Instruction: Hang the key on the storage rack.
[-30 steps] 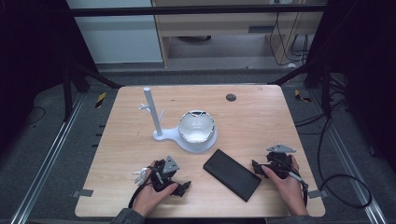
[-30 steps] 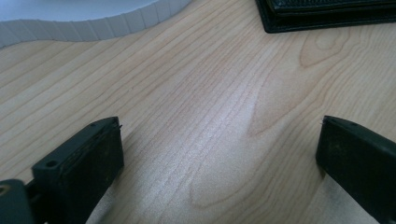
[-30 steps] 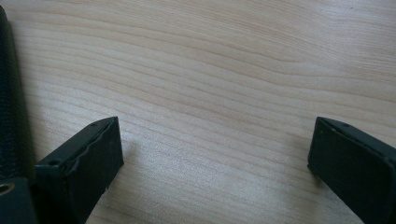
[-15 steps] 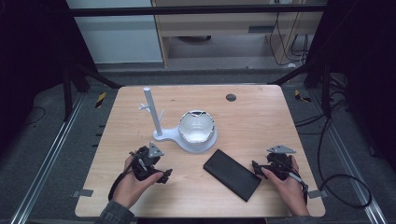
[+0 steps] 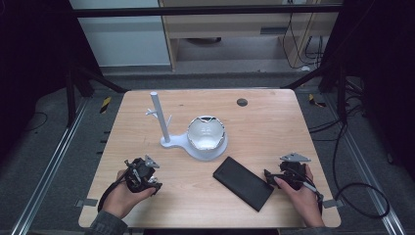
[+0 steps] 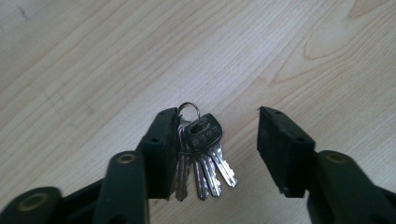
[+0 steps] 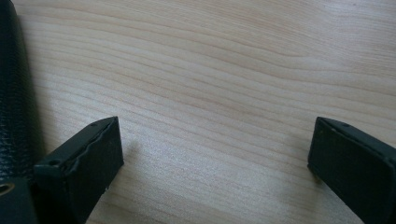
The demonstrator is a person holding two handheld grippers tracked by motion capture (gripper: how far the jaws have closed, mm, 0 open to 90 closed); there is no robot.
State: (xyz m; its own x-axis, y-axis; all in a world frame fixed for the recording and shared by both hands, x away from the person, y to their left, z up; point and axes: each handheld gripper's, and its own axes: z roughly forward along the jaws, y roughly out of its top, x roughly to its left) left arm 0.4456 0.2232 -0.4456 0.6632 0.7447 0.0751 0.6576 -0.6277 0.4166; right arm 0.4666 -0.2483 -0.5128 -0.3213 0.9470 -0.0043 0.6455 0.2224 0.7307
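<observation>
A bunch of silver keys (image 6: 203,156) on a ring lies flat on the wooden table (image 5: 264,127). My left gripper (image 6: 217,116) is open around it; the keys rest against the left jaw, with a wide gap to the right jaw. In the high view the left gripper (image 5: 147,178) sits low at the table's front left, held by a hand. My right gripper (image 7: 215,123) is open over bare wood, with a black leather case (image 7: 14,93) at its left edge. From above, the right gripper (image 5: 271,177) sits just right of the black case (image 5: 243,182).
A white stand with an upright post (image 5: 159,117) and a white bowl (image 5: 205,133) on its base occupies the table's middle. A small dark disc (image 5: 242,102) lies near the far edge. Cables trail on the floor at the right.
My left gripper has moved left and slightly away from the front edge, and now stands open around the keys. The right gripper and the black case have stayed put.
</observation>
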